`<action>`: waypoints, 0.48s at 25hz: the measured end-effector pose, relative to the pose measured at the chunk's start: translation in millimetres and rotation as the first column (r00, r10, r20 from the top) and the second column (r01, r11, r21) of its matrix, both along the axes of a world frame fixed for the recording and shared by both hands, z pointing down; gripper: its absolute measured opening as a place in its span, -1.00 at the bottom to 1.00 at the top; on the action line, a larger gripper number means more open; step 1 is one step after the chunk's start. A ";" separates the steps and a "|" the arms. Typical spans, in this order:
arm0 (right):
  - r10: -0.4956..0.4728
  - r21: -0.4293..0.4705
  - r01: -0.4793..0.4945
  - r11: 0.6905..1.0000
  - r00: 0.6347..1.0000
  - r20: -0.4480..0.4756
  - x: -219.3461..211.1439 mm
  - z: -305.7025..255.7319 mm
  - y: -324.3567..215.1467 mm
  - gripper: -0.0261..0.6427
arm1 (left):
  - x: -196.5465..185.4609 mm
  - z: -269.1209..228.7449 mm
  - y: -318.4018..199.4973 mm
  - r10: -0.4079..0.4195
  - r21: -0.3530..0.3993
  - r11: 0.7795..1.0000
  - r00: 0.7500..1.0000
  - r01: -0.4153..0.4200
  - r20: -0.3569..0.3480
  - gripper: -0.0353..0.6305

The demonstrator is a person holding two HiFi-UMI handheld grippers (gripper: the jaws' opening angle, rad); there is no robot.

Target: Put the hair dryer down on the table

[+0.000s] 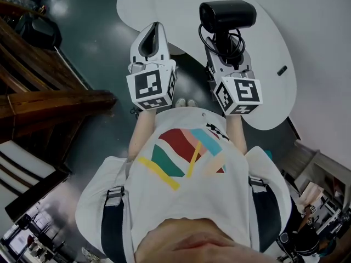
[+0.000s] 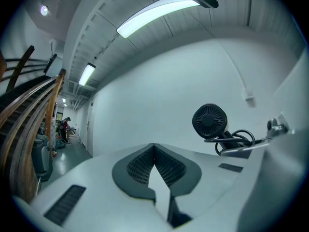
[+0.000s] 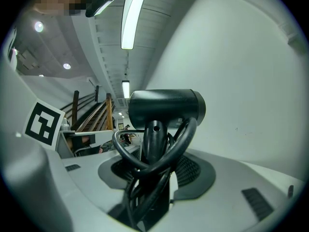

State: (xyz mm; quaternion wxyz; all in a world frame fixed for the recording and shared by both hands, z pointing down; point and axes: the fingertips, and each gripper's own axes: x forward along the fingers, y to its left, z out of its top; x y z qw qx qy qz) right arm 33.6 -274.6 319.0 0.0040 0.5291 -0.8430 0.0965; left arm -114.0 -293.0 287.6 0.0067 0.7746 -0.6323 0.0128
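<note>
Closest to the lens in the right gripper view, the black hair dryer point(image 3: 164, 110) stands upright with its handle clamped between the jaws of the right gripper point(image 3: 154, 164). Its cord point(image 3: 182, 138) loops round the handle and hides where the pads press on it. The handle's lower end is lost in the dark gap between the jaws. In the head view the hair dryer point(image 1: 226, 14) is held in the air over the white table point(image 1: 263, 86) and covers the right gripper's point(image 1: 225, 52) fingertips.

Beside it, the left gripper point(image 1: 155, 29) hangs over the dark floor near the table's edge, its jaw tips together with nothing between them. A small dark thing point(image 1: 282, 70) on the table is too small to make out. Wooden stair railing point(image 1: 49, 100) runs off the frame's left edge.
</note>
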 end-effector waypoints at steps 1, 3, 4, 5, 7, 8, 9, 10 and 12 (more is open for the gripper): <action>0.002 0.002 -0.002 1.000 1.000 -0.003 0.3 -0.3 -0.3 -0.27 | -0.6 -0.4 0.1 -0.001 0.001 1.000 1.000 0.001 0.000 -0.85; 0.007 0.005 -0.007 1.000 1.000 -0.009 1.4 -1.1 -1.2 -0.27 | -1.4 -1.4 0.3 -0.003 0.004 1.000 1.000 0.003 0.000 -0.85; 0.010 0.005 -0.010 1.000 1.000 -0.013 2.0 -1.1 -1.7 -0.27 | -1.7 -1.9 0.5 -0.004 0.005 1.000 1.000 0.004 -0.001 -0.85; 0.012 0.005 -0.012 1.000 1.000 -0.017 2.6 -0.7 -2.5 -0.27 | -2.2 -2.2 0.8 -0.005 0.006 1.000 1.000 0.005 -0.002 -0.85; 0.017 0.007 -0.016 1.000 1.000 -0.025 3.8 1.6 -4.8 -0.27 | -3.7 -2.5 1.3 -0.009 0.009 1.000 1.000 0.009 -0.006 -0.85; 0.020 0.009 -0.020 1.000 0.999 -0.031 4.5 3.2 -6.2 -0.27 | -4.8 -2.6 1.8 -0.012 0.009 1.000 1.000 0.012 -0.010 -0.85; 0.025 0.010 -0.024 1.000 0.999 -0.036 5.3 4.7 -7.8 -0.27 | -5.8 -2.8 2.4 -0.013 0.010 1.000 1.000 0.013 -0.013 -0.85; 0.029 0.011 -0.029 1.000 0.999 -0.042 6.2 6.1 -9.6 -0.27 | -6.9 -3.1 2.9 -0.014 0.011 1.000 1.000 0.014 -0.015 -0.85; 0.036 0.012 -0.036 0.999 0.998 -0.052 8.1 9.4 -14.4 -0.27 | -8.8 -3.1 3.2 -0.015 0.012 1.000 1.000 0.015 -0.018 -0.85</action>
